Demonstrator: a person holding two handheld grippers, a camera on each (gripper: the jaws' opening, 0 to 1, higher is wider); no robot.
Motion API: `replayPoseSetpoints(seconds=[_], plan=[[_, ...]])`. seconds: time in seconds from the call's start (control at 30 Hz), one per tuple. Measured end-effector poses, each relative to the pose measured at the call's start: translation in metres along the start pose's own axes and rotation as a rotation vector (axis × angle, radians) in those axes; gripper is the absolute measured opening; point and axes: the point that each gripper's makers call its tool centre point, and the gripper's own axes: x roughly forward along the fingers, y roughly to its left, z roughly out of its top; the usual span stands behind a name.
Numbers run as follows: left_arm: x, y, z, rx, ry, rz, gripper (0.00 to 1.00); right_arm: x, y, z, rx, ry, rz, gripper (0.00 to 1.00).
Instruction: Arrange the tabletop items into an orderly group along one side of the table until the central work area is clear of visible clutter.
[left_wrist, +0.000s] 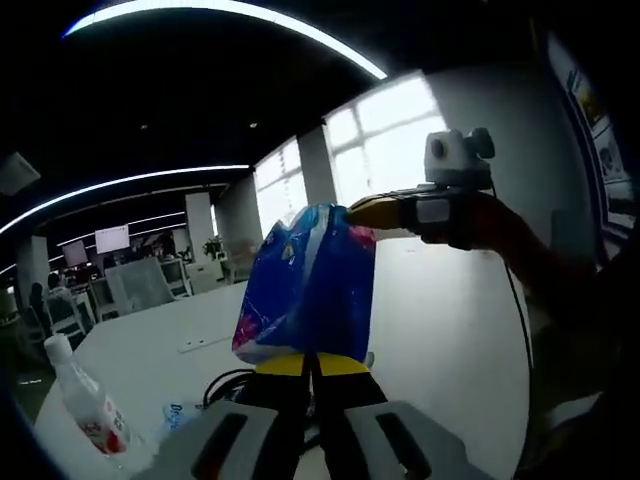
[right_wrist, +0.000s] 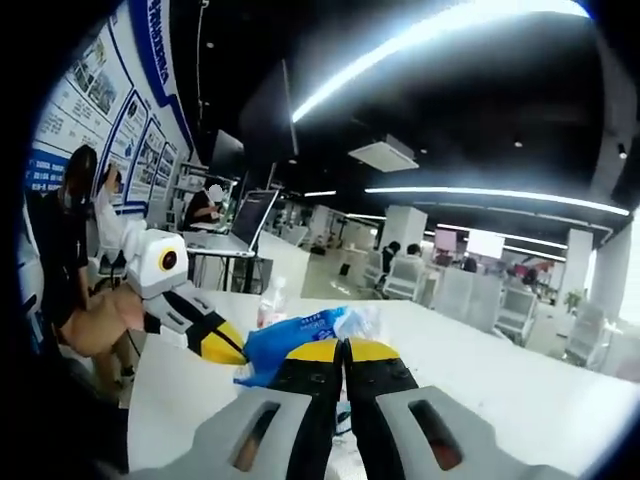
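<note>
In the left gripper view, the left tongs (left_wrist: 312, 362) rise at bottom centre with their yellow tips pressed together on the lower edge of a blue bag (left_wrist: 310, 285), which is held up mid-frame above the white tabletop (left_wrist: 440, 330), while the right tongs (left_wrist: 372, 212) reach in from the right and pinch the bag's top corner. A bottle (left_wrist: 88, 400) lies at lower left, with a black cable (left_wrist: 225, 382) beside the tongs. In the right gripper view, the right tongs (right_wrist: 343, 352) are closed on the bag (right_wrist: 290, 340), the left tongs (right_wrist: 228, 350) touching its left end.
</note>
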Motion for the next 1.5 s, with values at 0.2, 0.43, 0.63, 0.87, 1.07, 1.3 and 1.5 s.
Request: replayPoseSetpoints(seconds=[0.2, 0.43, 0.63, 0.87, 1.07, 1.3, 1.5], plan=[[0.006, -0.004, -0.002, 0.008, 0.005, -0.01, 0.0, -0.003, -0.006, -0.004, -0.006, 0.012, -0.018, 0.0], [0.018, -0.009, 0.003, 0.032, 0.012, -0.027, 0.0, -0.011, -0.017, -0.007, -0.011, 0.018, -0.053, 0.0], [0.032, -0.019, 0.007, 0.051, 0.015, -0.064, 0.0, -0.026, -0.028, -0.011, -0.004, 0.02, -0.092, 0.0], [0.048, -0.032, 0.012, 0.074, 0.018, -0.099, 0.0, -0.044, -0.044, -0.02, 0.015, 0.025, -0.141, 0.0], [0.061, -0.043, 0.016, 0.086, 0.018, -0.128, 0.0, -0.061, -0.055, -0.026, 0.034, 0.024, -0.182, 0.0], [0.075, -0.055, 0.026, 0.113, 0.02, -0.161, 0.0, -0.077, -0.07, -0.027, 0.053, 0.015, -0.23, 0.0], [0.084, -0.058, 0.032, 0.134, 0.027, -0.171, 0.0, -0.085, -0.078, -0.032, 0.071, 0.006, -0.262, 0.0]])
